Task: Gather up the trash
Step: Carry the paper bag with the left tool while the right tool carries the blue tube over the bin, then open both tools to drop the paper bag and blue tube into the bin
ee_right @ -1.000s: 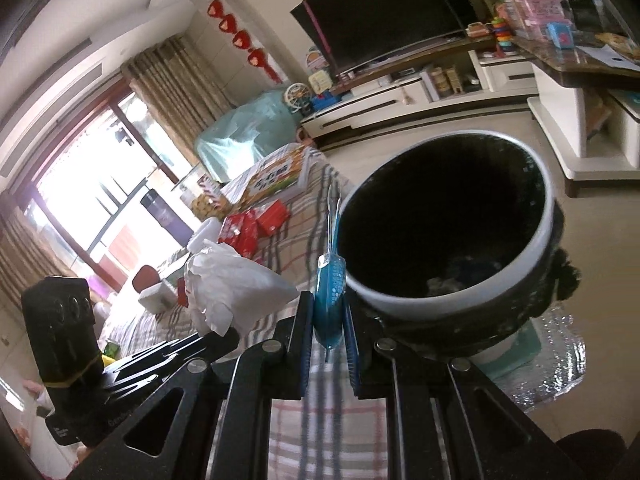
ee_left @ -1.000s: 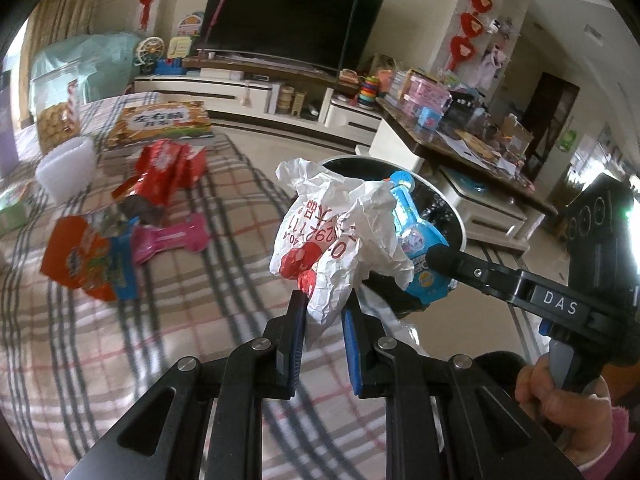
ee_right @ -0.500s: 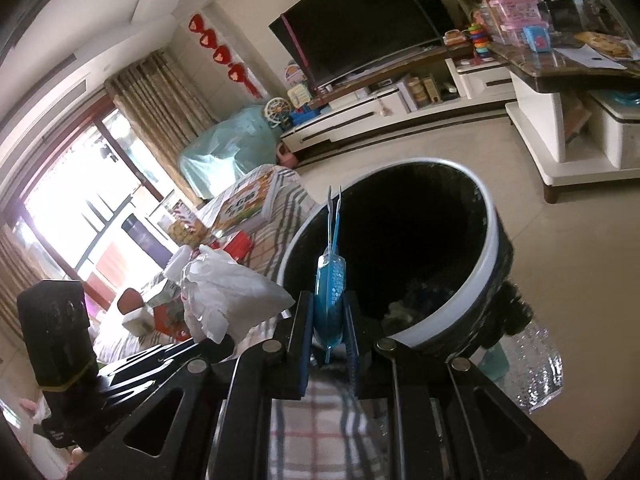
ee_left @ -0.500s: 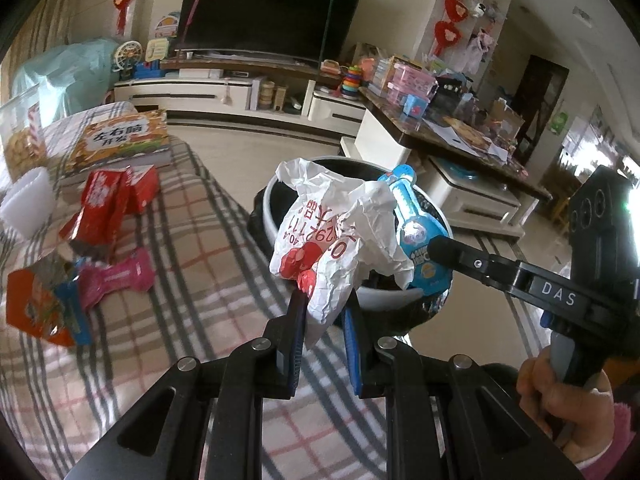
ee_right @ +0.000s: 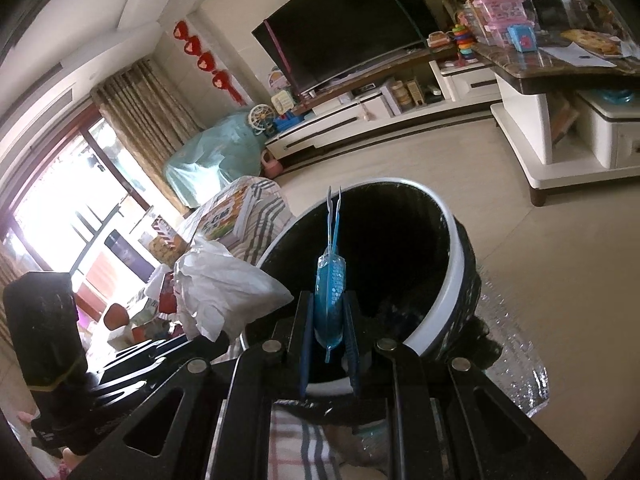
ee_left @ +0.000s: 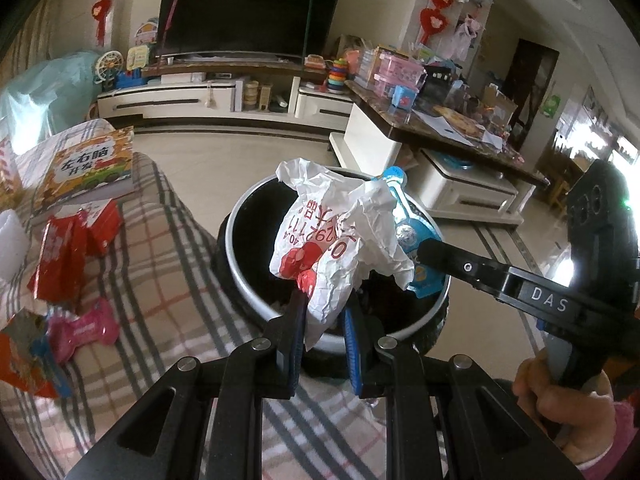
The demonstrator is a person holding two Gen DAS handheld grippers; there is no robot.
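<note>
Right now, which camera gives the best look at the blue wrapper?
The left wrist view: the blue wrapper faces it flat, printed side showing, partly behind the crumpled bag. The right wrist view shows the wrapper only edge-on, pinched in the right gripper.

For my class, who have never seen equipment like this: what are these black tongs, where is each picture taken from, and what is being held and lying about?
No robot here: a person holds a hand-held claw in each hand, with a camera on each looking along its fingers. In the left camera's picture the left claw is shut on a crumpled white wrapper; the right claw reaches in from the side. In the right camera's picture the right claw is shut on a blue plastic package. Both hang over the black bin with its white rim. On the checked cloth lie red packets, a pink wrapper and a picture book.
</note>
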